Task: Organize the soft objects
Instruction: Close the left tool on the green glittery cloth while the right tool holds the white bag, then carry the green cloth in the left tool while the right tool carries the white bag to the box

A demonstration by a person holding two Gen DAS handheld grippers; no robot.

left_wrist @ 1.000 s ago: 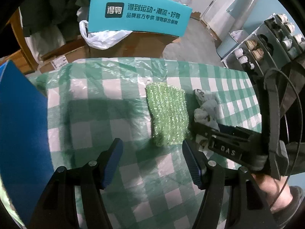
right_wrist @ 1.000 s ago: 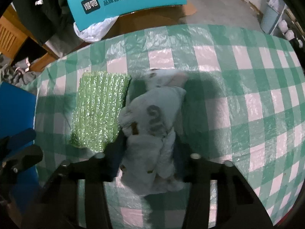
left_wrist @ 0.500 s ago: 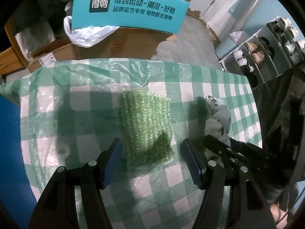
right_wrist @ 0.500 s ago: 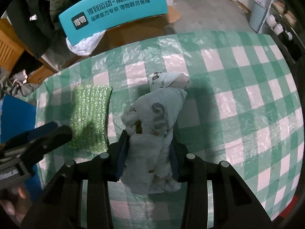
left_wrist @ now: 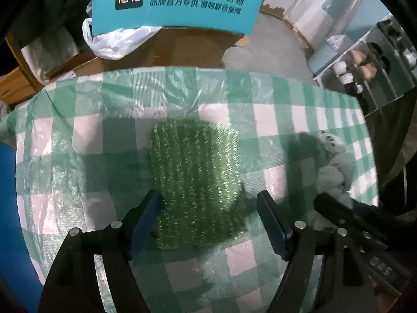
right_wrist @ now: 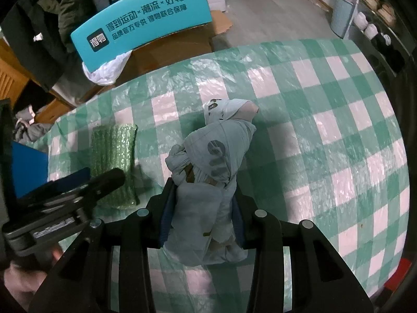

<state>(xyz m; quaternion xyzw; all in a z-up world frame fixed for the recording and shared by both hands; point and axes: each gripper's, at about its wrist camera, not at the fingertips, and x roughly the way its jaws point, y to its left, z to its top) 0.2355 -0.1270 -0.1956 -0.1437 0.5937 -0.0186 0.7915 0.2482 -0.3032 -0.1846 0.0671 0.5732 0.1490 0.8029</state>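
Observation:
A green knitted cloth [left_wrist: 196, 180] lies flat on the green-and-white checked tablecloth [left_wrist: 78, 172]. My left gripper [left_wrist: 208, 208] is open, its two blue-padded jaws on either side of the cloth's near end; the left jaw looks to touch the cloth's edge. The cloth also shows in the right wrist view [right_wrist: 114, 156], with the left gripper [right_wrist: 86, 182] over its near end. My right gripper [right_wrist: 202, 208] is shut on a bundled white printed garment [right_wrist: 216, 167], which rests on the table. The garment shows at the right edge of the left view [left_wrist: 333, 164].
A teal printed box [left_wrist: 177, 2] and a white plastic bag [left_wrist: 114, 39] sit on cardboard boxes beyond the table's far edge. A blue panel [left_wrist: 10, 208] stands at the left. Shoe shelves [left_wrist: 370, 60] are at the far right.
My left gripper has moved forward so its open jaws now straddle the green cloth's near end. The right gripper has drawn back slightly, still holding the garment.

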